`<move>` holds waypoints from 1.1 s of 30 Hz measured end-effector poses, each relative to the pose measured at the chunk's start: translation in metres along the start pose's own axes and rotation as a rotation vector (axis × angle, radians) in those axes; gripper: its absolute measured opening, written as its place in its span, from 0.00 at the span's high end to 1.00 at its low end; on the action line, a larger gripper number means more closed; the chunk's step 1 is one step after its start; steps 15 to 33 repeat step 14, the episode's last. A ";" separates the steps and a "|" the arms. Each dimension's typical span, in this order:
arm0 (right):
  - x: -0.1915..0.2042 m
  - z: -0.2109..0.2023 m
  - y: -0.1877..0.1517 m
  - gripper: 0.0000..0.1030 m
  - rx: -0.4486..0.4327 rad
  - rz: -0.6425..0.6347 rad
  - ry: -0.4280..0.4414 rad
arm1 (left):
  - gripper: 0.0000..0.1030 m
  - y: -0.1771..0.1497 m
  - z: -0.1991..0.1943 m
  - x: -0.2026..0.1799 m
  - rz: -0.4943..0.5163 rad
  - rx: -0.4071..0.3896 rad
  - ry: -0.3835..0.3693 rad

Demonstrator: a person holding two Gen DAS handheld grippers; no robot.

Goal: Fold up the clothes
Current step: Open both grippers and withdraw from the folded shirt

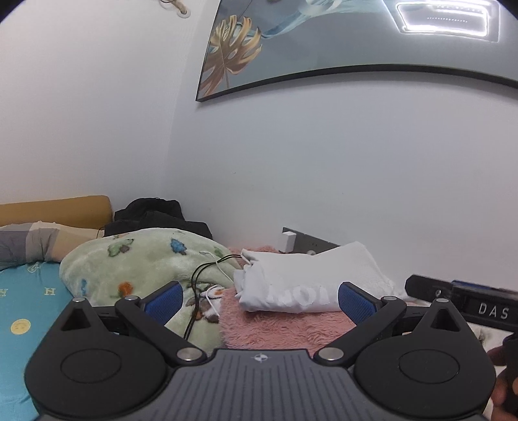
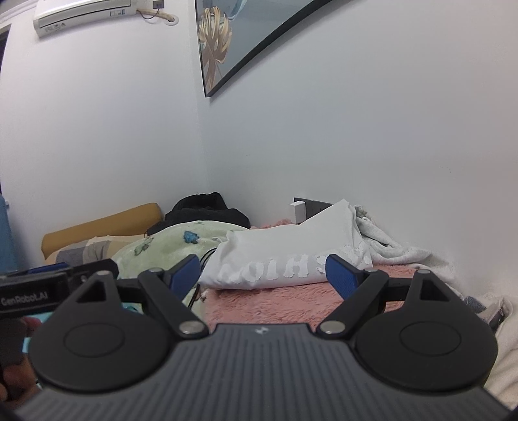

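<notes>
With both the left gripper (image 1: 259,299) and right gripper (image 2: 262,273) spread wide and empty, I judge I should grip the near edge of the white garment (image 1: 304,281), folded on the pink fleece (image 1: 281,327).

I see plain white walls (image 1: 323,168) meeting in a corner. A black-framed gold-leaf picture (image 1: 291,48) hangs above the bed, and a white air conditioner (image 2: 84,13) is mounted high.
</notes>
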State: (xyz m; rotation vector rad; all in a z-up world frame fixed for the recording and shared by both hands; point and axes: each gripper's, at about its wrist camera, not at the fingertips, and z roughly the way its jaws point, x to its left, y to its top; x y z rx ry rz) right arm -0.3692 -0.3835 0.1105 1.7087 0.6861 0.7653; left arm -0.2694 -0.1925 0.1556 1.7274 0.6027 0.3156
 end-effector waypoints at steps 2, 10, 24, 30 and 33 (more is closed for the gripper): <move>0.003 0.001 0.000 0.16 -0.006 -0.004 -0.001 | 0.00 0.000 0.001 0.000 -0.003 0.002 0.002; 0.005 0.002 -0.002 0.16 0.003 -0.021 -0.009 | 0.00 0.000 -0.005 -0.003 0.014 -0.013 0.007; 0.005 0.000 -0.001 0.16 0.000 -0.033 -0.018 | 0.00 -0.001 -0.007 -0.005 0.021 -0.013 0.004; 0.005 0.000 -0.001 0.16 0.000 -0.033 -0.018 | 0.00 -0.001 -0.007 -0.005 0.021 -0.013 0.004; 0.005 0.000 -0.001 0.16 0.000 -0.033 -0.018 | 0.00 -0.001 -0.007 -0.005 0.021 -0.013 0.004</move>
